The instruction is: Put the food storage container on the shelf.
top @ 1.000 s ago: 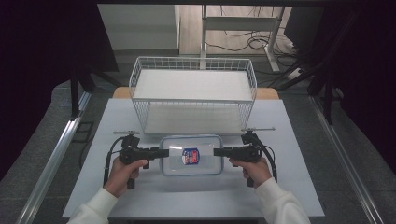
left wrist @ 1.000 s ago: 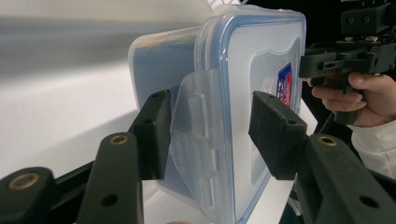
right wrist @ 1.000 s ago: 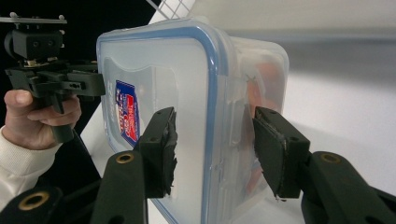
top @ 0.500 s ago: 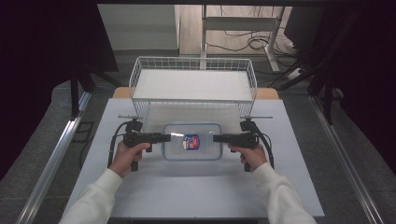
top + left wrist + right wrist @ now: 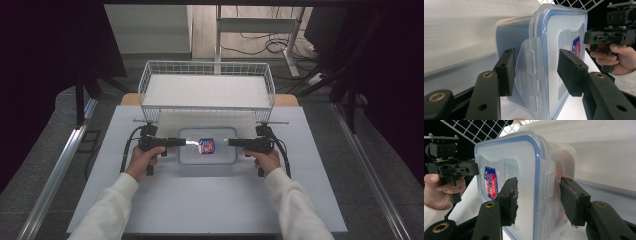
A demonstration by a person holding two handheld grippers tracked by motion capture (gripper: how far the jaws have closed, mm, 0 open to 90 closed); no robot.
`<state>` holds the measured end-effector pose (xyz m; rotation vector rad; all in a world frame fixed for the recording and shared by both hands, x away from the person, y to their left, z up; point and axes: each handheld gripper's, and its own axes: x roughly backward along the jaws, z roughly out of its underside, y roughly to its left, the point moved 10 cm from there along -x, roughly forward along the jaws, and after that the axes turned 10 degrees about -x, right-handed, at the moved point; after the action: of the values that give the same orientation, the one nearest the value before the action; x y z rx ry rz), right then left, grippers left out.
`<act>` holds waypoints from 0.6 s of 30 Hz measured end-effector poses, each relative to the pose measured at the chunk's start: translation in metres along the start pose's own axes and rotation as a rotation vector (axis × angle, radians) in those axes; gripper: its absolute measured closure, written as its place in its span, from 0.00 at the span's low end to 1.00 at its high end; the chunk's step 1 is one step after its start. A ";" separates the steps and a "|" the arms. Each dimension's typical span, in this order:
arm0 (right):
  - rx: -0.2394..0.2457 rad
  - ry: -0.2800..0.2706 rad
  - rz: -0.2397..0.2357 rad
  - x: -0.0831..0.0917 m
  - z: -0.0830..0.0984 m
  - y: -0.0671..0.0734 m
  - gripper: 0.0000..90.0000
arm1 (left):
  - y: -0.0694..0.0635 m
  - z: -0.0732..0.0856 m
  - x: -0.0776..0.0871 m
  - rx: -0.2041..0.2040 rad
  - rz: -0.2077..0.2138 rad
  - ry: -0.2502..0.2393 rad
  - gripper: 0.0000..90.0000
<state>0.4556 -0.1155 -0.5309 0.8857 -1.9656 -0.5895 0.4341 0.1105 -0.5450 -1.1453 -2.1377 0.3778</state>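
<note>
Both grippers and the clear rectangular plastic container with a blue-rimmed snap lid (image 5: 207, 145) between them now sit farther up the pale grey table (image 5: 210, 200) than in the earlier high-view frames, close to the front of the white wire basket (image 5: 150, 85), and the person's white-sleeved forearms reach further forward.

From the high view, the left gripper (image 5: 184, 142) meets the container's left short end and the right gripper (image 5: 231, 142) its right short end, with a red and blue label (image 5: 206, 145) at the middle of the lid. How the jaws stand is too small to read there.

The left gripper view (image 5: 536, 71) fills that in: its two black jaws straddle the container's end, with the translucent hinged lid flap (image 5: 530, 75) between the pads. The lower pad sits against the flap and body, while the upper pad looks a little off the lid face, so I cannot tell from that whether it presses; the jaws are at their narrowest, pinching this end. The right gripper and its hand (image 5: 614, 56) show beyond it.

In the right gripper view (image 5: 537, 200), the jaws likewise straddle the opposite end, one pad on the lid and one on the body side, gripping it.

Something orange-red (image 5: 565, 161) shows faintly through the container's wall; what it is I cannot tell. The wire basket holds a flat white sheet (image 5: 207, 91)
</note>
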 end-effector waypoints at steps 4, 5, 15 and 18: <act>-0.013 -0.008 -0.004 -0.004 -0.002 -0.005 0.54 | 0.003 -0.001 -0.002 0.001 -0.011 0.002 0.55; -0.017 -0.012 -0.006 -0.006 -0.002 -0.006 0.54 | 0.004 -0.001 -0.002 0.000 -0.014 0.003 0.55; -0.019 -0.050 0.015 -0.010 -0.006 -0.008 0.51 | 0.013 -0.004 -0.007 0.057 -0.015 -0.021 0.55; -0.012 -0.065 0.039 -0.013 -0.006 -0.009 0.50 | 0.015 -0.005 -0.009 0.077 -0.018 -0.036 0.54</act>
<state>0.4683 -0.1116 -0.5403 0.8281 -2.0314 -0.6131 0.4507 0.1117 -0.5529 -1.0831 -2.1439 0.4722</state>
